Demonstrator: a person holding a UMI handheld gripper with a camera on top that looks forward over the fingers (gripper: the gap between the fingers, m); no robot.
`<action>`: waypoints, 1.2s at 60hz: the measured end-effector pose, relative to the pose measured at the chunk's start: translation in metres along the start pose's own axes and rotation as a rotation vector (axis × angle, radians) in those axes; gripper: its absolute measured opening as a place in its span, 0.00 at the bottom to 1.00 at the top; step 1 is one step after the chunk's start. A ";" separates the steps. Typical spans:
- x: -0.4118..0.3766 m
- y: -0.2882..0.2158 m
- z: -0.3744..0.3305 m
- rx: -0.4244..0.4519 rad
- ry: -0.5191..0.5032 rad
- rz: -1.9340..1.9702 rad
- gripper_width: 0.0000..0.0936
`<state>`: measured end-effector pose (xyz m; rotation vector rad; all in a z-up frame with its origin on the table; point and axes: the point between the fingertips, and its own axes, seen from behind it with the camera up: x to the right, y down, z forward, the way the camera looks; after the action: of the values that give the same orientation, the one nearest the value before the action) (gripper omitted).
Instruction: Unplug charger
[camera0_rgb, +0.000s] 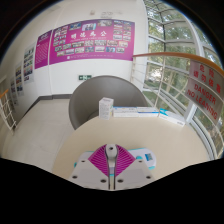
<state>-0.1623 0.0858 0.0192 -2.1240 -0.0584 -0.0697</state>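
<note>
1. We see the gripper (113, 150) low in the foreground of a bright lobby. Its two fingers carry magenta pads (100, 161) that slant inward like a V, and the tips are pressed together with nothing visible between them
2. A small white block with blue marks (143, 160) lies just beside the right finger, on the pale surface (70, 165) under the gripper. We cannot tell whether the block touches the finger, or whether it is the charger
3. Beyond the fingertips stands a rounded white table (120, 135). An upright white box (105, 106) sits on its far side, and a long white strip with blue marks (150, 113) lies just to the right of the box, stretching away toward the windows
4. We cannot pick out the charger for certain. The strip on the table and the block by the finger are the only things that look like it, and we cannot make out a cable or a plug on either. Both are clear of the fingertips
5. A grey curved partition (95, 92) rises behind the table
6. Magenta posters (85, 42) run along the back wall, with a small green sign (84, 77) below them
7. Tall glass windows (185, 60) fill the right side, and a red banner (205, 100) hangs there
</note>
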 end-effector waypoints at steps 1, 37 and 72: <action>0.000 0.000 0.000 -0.003 -0.005 0.003 0.05; 0.225 -0.098 -0.017 0.152 0.118 -0.029 0.06; 0.228 0.009 -0.061 -0.050 0.065 -0.048 0.92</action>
<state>0.0637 0.0329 0.0606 -2.1684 -0.0699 -0.1698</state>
